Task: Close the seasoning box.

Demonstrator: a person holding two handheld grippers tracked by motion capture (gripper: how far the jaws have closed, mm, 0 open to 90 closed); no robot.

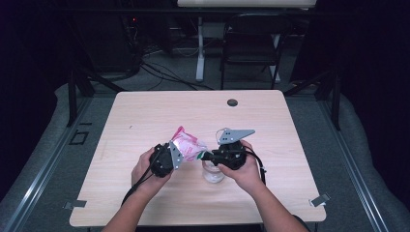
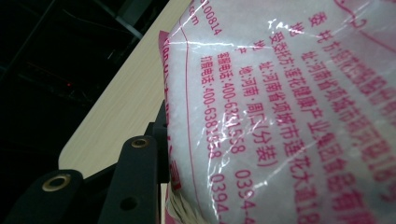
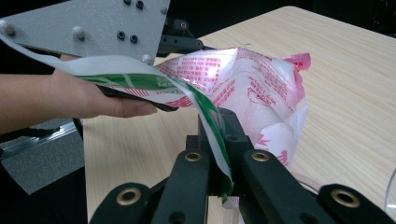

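Observation:
A pink-and-white printed plastic bag (image 1: pixel 188 146) hangs above the wooden table (image 1: pixel 145 111), between my two grippers. My left gripper (image 1: pixel 180 155) is shut on the bag's body. In the left gripper view the bag (image 2: pixel 280 107) is pressed against one black finger (image 2: pixel 137 172), and the other finger is hidden. My right gripper (image 3: pixel 217 123) is shut on a green-and-white strip (image 3: pixel 205 107) at the bag's edge, which peels back over the bag (image 3: pixel 252 88). In the high view the right gripper (image 1: pixel 205 155) meets the bag from the right. A clear glass jar (image 1: pixel 212 173) stands right below.
A dark round cable hole (image 1: pixel 232 102) sits near the table's far edge. Behind the table are a black chair (image 1: pixel 251 43) and a white desk leg (image 1: pixel 199 48). The jar's rim (image 3: pixel 391 196) curves in at the lower right of the right gripper view.

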